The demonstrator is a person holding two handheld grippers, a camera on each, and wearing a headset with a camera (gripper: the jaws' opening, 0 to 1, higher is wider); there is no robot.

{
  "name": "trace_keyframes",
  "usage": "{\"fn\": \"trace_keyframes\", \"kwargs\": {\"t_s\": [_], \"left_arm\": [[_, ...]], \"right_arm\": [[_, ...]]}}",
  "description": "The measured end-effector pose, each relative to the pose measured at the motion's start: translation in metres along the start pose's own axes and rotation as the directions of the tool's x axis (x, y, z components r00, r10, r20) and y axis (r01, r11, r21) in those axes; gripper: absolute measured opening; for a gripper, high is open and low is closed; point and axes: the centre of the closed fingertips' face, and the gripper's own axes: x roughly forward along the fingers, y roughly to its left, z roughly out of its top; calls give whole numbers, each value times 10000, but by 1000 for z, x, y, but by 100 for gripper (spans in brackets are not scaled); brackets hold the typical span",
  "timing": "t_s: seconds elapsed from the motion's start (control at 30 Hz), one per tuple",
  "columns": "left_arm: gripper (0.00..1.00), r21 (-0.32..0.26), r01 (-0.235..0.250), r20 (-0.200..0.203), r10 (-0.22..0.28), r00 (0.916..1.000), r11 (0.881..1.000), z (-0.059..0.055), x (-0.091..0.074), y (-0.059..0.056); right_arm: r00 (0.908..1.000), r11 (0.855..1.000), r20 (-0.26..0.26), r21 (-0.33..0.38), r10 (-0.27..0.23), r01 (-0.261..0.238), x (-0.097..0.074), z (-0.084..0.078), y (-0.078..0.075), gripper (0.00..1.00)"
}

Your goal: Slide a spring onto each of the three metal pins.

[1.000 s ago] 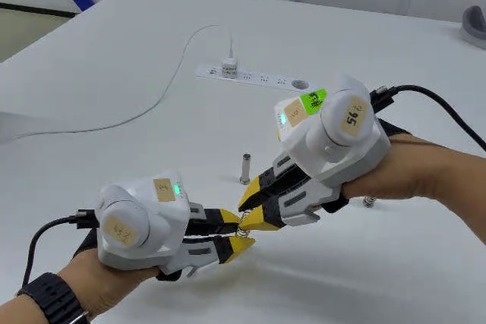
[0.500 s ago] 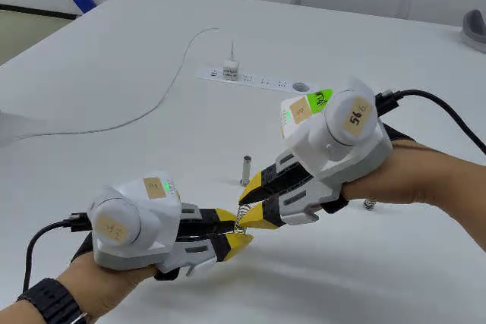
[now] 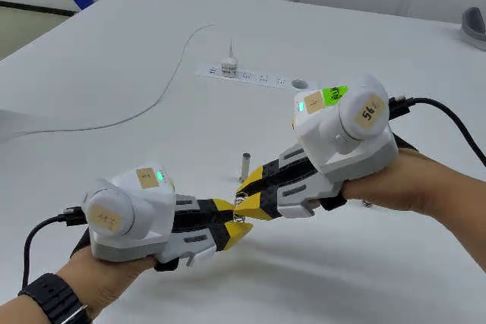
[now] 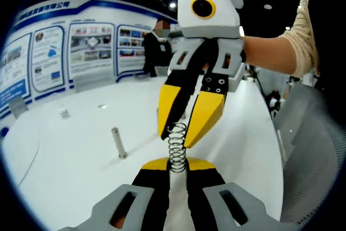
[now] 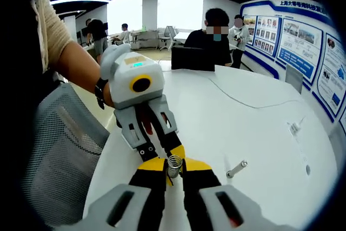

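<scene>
Left tool (image 3: 235,223), low in the head view, nipped narrow on the lower end of a spring (image 3: 240,213). Right tool (image 3: 245,199) slanting down from the upper right, tip to tip with the other, jaws narrow about the spring's far end. Seems to pinch it, though the tight cluster of yellow tips makes that hard to confirm from overhead.

From the left gripper view: spring standing up out of the yellow tips at the bottom, its top coils caught between the right tool's yellow tips coming down from above. From the right gripper view: spring nearly end-on between the yellow tips at the bottom, with the left tool reaching in from the upper left to meet them.

Spring carried clear above the white surface (image 3: 114,73), not yet on any pin.

One metal pin (image 3: 245,167) upright on the surface just beyond the meeting tips, bare, apart from both tools. Farther back, a white power strip (image 3: 258,79) with a plug (image 3: 228,64) in it and a thin cable (image 3: 163,92) trailing off to the left.
</scene>
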Motion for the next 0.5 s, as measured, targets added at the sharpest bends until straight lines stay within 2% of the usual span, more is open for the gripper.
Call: {"fn": "trace_keyframes", "kwargs": {"t_s": [0.5], "left_arm": [[11,147,-291,73,290,9996,9995,2,-1,6]], "right_arm": [[9984,9993,476,250,-307,295,1,5,-3,12]]}}
